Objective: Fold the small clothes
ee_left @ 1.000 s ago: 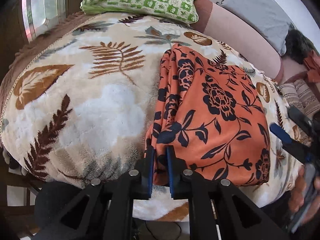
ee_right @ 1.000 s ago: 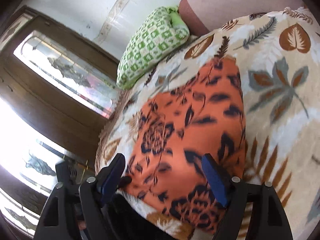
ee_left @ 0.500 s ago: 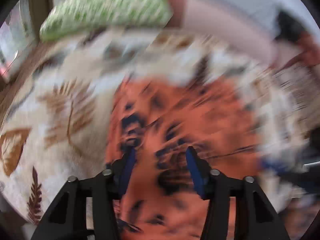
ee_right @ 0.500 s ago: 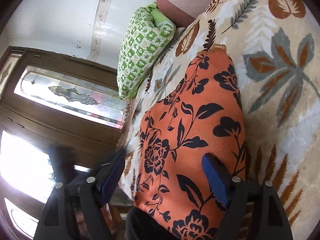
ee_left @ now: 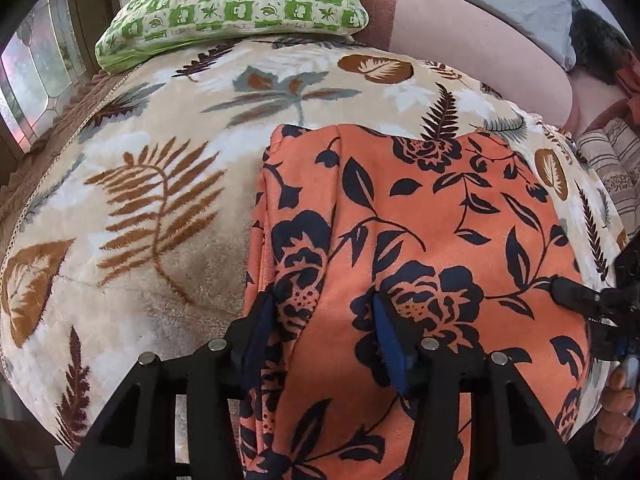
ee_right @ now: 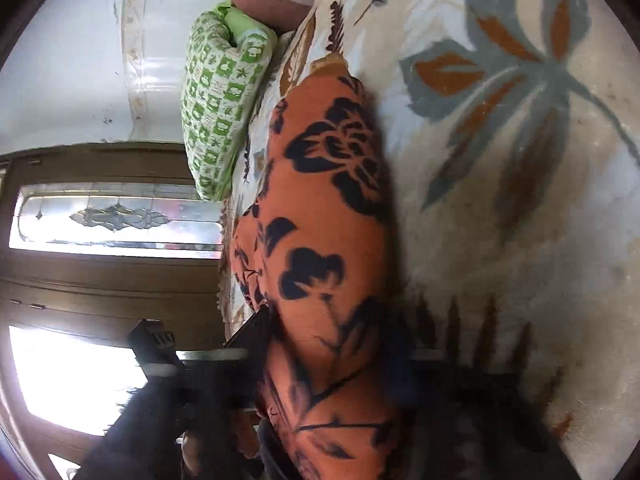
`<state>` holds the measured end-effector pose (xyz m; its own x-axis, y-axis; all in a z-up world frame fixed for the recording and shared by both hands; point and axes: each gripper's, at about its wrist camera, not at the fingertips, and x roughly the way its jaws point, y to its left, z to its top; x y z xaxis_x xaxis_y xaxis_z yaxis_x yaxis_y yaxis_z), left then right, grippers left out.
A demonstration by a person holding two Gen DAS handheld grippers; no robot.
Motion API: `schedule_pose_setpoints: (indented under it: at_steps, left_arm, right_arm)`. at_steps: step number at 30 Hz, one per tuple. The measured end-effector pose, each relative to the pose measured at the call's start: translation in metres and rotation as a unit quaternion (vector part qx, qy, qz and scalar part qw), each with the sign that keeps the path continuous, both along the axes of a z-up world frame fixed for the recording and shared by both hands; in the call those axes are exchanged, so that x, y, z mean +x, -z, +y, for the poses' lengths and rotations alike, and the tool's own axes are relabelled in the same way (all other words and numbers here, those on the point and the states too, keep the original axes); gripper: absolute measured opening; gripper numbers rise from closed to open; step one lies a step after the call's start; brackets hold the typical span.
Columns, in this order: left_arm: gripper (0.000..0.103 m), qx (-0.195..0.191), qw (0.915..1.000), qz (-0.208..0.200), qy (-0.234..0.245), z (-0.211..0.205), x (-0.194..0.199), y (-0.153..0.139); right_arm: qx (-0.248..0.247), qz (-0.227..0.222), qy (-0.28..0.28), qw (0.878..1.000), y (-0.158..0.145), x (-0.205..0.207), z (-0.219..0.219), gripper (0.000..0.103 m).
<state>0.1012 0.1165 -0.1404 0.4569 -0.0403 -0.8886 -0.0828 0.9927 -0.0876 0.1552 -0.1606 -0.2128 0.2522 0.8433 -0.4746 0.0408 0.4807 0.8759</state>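
Note:
An orange cloth with a dark blue flower print lies folded on the leaf-patterned blanket. My left gripper is open, its jaws spread over the cloth's near left part, with the folded left edge just inside the left finger. My right gripper is blurred and low at the cloth's near right edge; its jaws look spread around the fabric. It also shows at the right border of the left wrist view.
A green checked pillow lies at the head of the bed, next to a pink bolster. A wooden door with glass panes stands to the left. Striped fabric lies at the far right.
My left gripper has opened, letting go of the cloth's left corner, and moved forward over the cloth. My right gripper has rolled sideways and dropped low to the cloth's right edge.

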Motion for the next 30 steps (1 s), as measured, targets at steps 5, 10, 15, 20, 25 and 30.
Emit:
schedule_pose_setpoints:
  at_steps: [5, 10, 15, 20, 25, 30]
  left_arm:
    - [0.072, -0.021, 0.9994, 0.004, -0.028, 0.011, -0.001, 0.007]
    - [0.068, -0.016, 0.9994, -0.029, -0.013, 0.002, -0.011, -0.023]
    - [0.068, -0.028, 0.9958, -0.074, 0.047, -0.026, -0.01, -0.047]
    - [0.069, 0.014, 0.9995, -0.009, 0.029, -0.023, 0.008, 0.001]
    - [0.07, 0.035, 0.9987, -0.014, 0.034, -0.028, 0.005, 0.001]
    - [0.07, 0.027, 0.9988, -0.019, 0.036, -0.024, 0.006, -0.001]
  right_arm:
    - [-0.039, 0.023, -0.004, 0.999, 0.015, 0.003, -0.001, 0.038]
    - [-0.004, -0.028, 0.021, 0.999, -0.021, 0.001, -0.017, 0.076]
    - [0.025, -0.014, 0.063, 0.998, -0.016, 0.032, -0.035, 0.077]
    - [-0.002, -0.009, 0.03, 1.0, -0.007, 0.067, 0.001, 0.05]
    - [-0.102, -0.05, 0.013, 0.993, -0.02, 0.064, 0.019, 0.031]
    - [-0.066, -0.002, 0.049, 0.997, -0.004, 0.049, -0.006, 0.075]
